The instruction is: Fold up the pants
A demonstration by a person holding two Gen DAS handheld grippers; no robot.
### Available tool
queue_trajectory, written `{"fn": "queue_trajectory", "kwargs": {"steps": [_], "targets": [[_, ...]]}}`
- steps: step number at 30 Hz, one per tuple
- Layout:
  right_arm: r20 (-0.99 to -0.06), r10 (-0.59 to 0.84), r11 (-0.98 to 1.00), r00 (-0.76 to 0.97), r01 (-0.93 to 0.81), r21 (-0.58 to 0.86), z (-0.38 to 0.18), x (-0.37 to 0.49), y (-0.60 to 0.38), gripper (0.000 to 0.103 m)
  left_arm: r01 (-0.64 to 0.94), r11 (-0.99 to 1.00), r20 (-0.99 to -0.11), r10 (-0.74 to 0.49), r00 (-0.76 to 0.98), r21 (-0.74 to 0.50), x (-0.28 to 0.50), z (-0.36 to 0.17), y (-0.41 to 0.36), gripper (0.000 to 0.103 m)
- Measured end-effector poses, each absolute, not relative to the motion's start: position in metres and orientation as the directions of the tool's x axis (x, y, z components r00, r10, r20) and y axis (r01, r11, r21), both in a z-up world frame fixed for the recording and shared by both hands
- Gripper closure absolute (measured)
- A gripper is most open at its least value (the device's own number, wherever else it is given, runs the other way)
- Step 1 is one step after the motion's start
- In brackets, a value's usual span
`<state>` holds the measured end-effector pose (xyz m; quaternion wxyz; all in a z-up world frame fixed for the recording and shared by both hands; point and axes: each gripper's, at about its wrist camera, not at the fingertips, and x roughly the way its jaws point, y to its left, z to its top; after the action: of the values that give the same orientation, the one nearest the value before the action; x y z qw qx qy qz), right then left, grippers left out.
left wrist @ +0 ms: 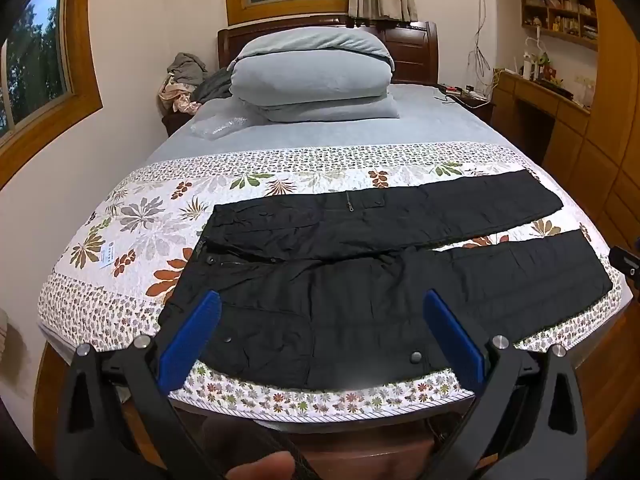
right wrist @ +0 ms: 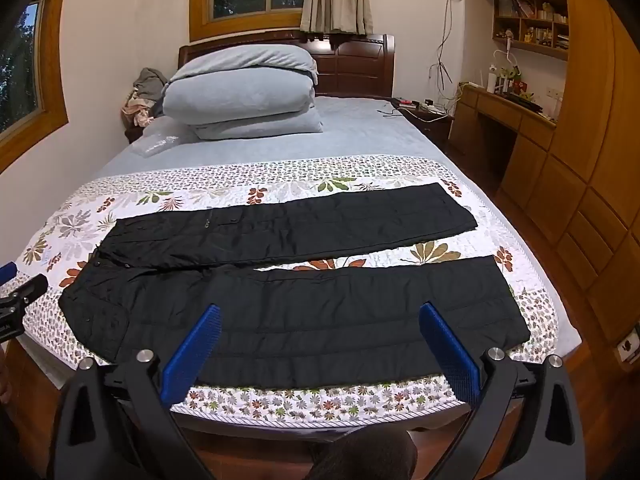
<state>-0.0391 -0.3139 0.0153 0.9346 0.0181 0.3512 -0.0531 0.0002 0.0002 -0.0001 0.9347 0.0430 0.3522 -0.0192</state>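
The black padded pants [left wrist: 360, 280] lie flat across the floral quilt [left wrist: 132, 216], waist leftward and legs splayed apart, ready for a lengthwise fold; the left gripper [left wrist: 320, 320] and right gripper [right wrist: 320, 332] hover above the near leg, jaws wide and empty, probably poised to pinch its edge.

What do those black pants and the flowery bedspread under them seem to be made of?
Pants: probably a thin synthetic shell, nylon-like, lightly padded. It shows a faint sheen, fine crinkles and stitched bands across the legs, plus snaps and a zipper.

Bedspread: looks like quilted cotton or a cotton blend with a matte finish. The printed leaves and flowers sit on a puckered, stitched surface. The exact fibre cannot be told.
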Motion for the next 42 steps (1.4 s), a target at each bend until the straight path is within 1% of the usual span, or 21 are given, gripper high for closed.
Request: {"fn": "queue_trajectory", "kwargs": {"steps": [42], "targets": [[-0.659, -0.085, 0.994, 0.748, 0.113, 0.000, 0.0142, -0.0391, -0.3150, 0.003, 0.066, 0.996, -0.661, -0.006, 0.750, 0.065, 0.0017, -0.0041, 0.0053, 0.002]]}}
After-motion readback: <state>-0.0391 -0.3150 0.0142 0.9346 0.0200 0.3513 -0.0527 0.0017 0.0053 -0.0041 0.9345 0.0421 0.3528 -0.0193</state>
